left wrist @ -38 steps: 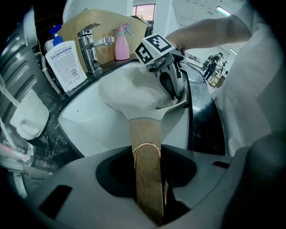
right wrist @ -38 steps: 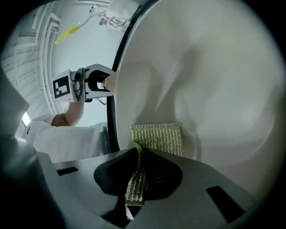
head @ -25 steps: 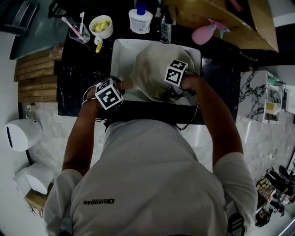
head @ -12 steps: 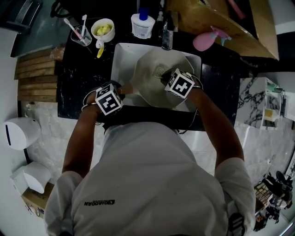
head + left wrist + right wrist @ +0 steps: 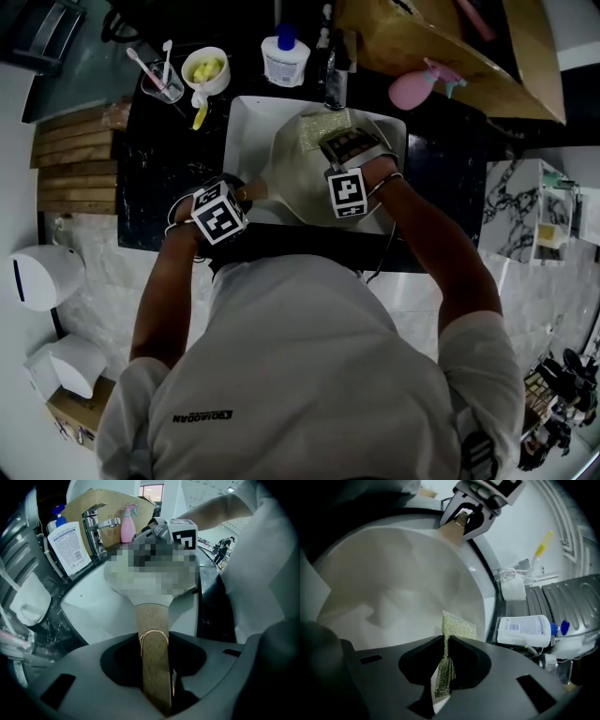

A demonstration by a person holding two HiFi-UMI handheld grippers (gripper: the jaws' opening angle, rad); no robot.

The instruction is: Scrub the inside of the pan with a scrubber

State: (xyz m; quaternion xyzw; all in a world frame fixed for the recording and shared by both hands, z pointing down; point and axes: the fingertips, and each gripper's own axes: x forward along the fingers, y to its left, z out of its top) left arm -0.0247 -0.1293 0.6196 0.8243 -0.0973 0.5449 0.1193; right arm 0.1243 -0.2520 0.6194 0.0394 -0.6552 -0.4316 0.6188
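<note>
Compared to a second before, the right gripper [image 5: 339,148] had slid across the pan [image 5: 298,178], from the near side up to the far rim by the faucet [image 5: 332,70], and it had rolled over on the way. Its jaws were pinched on the green scrubber [image 5: 458,626], which sat at the pan's inner wall. The pan lay tilted in the white sink [image 5: 246,117]. The left gripper [image 5: 154,667] hadn't budged, still clamped on the wooden handle [image 5: 151,618].
</note>
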